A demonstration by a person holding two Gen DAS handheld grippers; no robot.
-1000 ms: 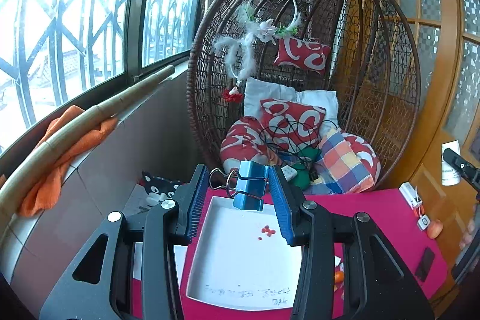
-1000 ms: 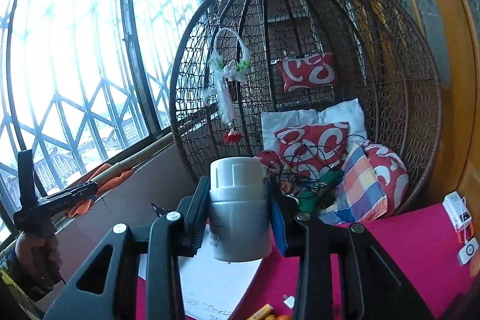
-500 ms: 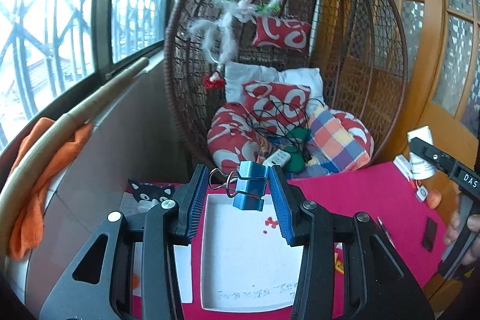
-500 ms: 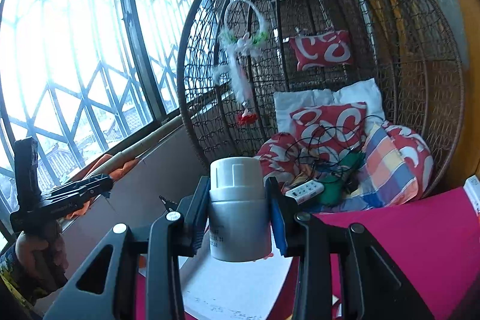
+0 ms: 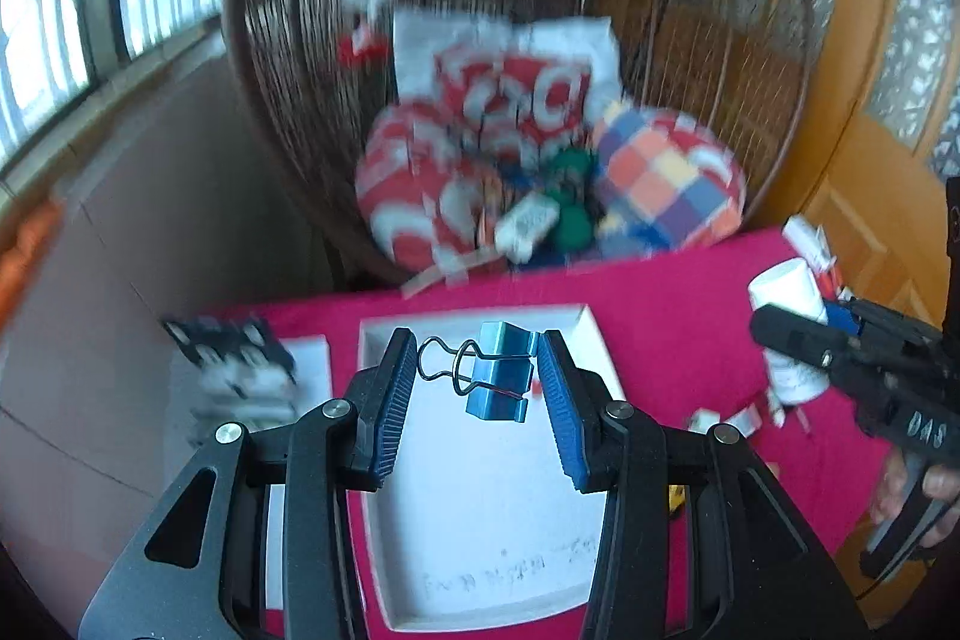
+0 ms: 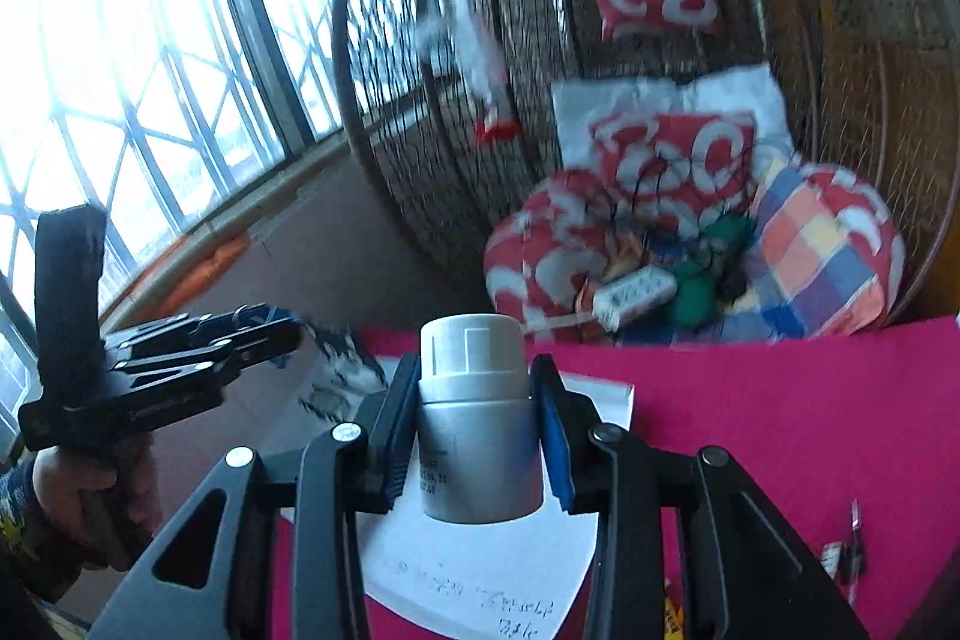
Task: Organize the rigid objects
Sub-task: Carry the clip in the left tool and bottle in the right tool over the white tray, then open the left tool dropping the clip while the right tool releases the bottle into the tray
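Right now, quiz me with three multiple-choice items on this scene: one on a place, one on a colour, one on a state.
1. Where is the white tray?
A. On the red tablecloth
B. In the wicker chair
C. On the window sill

2. What colour is the binder clip?
A. Yellow
B. Blue
C. Green

3. What is the right gripper doing?
A. Hanging open with nothing in it
B. Resting flat on the table
C. Clamping the white bottle

Answers:
1 A: red cloth shows on all sides of the tray.
2 B: its body is metallic blue, held in the left gripper.
3 C: both pads press the bottle's sides.
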